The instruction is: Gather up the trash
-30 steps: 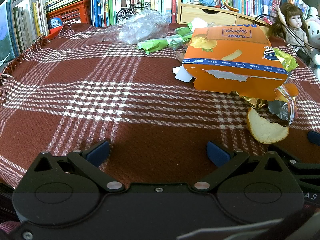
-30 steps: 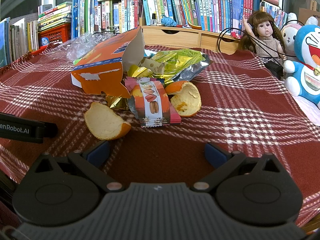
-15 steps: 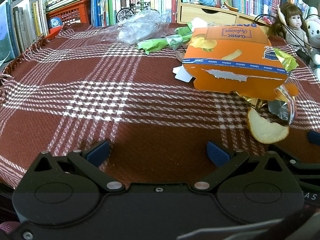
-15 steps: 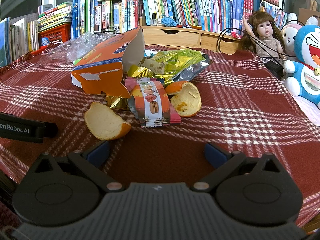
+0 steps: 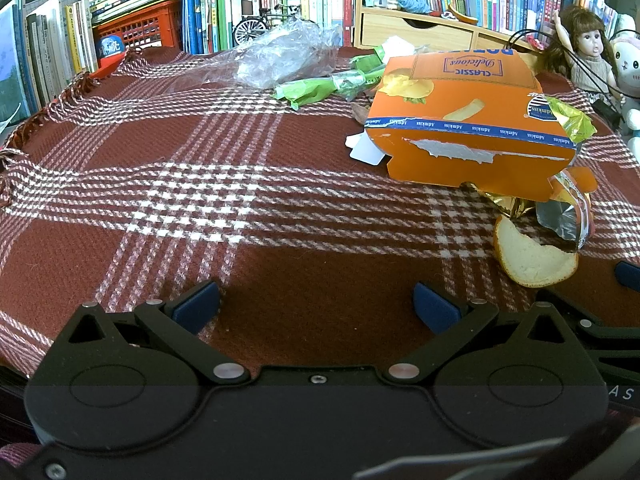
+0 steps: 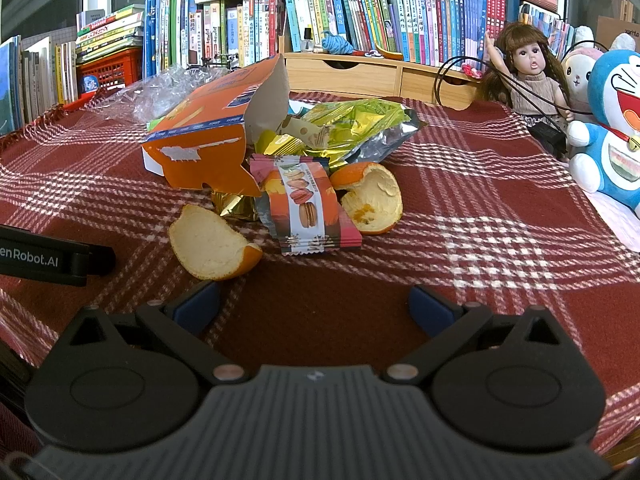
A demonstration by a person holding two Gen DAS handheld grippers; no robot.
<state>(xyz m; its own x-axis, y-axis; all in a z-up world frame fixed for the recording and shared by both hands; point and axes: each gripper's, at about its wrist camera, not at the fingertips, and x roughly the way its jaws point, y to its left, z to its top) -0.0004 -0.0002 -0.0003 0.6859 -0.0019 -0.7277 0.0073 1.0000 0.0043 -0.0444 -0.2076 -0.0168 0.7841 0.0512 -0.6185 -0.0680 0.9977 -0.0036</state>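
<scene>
Trash lies heaped on a red plaid cloth (image 5: pixel 200 184). An opened orange snack box (image 5: pixel 468 120) (image 6: pixel 200 144) leans over gold foil. Two orange peels (image 6: pixel 212 246) (image 6: pixel 372 204) flank a pink macaron wrapper (image 6: pixel 306 208); the nearer peel (image 5: pixel 528 260) also shows in the left wrist view. A green-gold foil bag (image 6: pixel 356 128) lies behind them, and green wrappers (image 5: pixel 316 88) with a clear plastic bag (image 5: pixel 276 56) lie farther back. My left gripper (image 5: pixel 316 306) is open over bare cloth, left of the pile. My right gripper (image 6: pixel 314 304) is open just short of the peel and wrapper.
Books (image 6: pixel 248 24) and a red crate (image 5: pixel 136 30) line the back, with a wooden drawer unit (image 6: pixel 360 72). A doll (image 6: pixel 528 76) and plush toys (image 6: pixel 616 128) sit at the right edge. The left gripper's body (image 6: pixel 44 256) juts in at the right wrist view's left side.
</scene>
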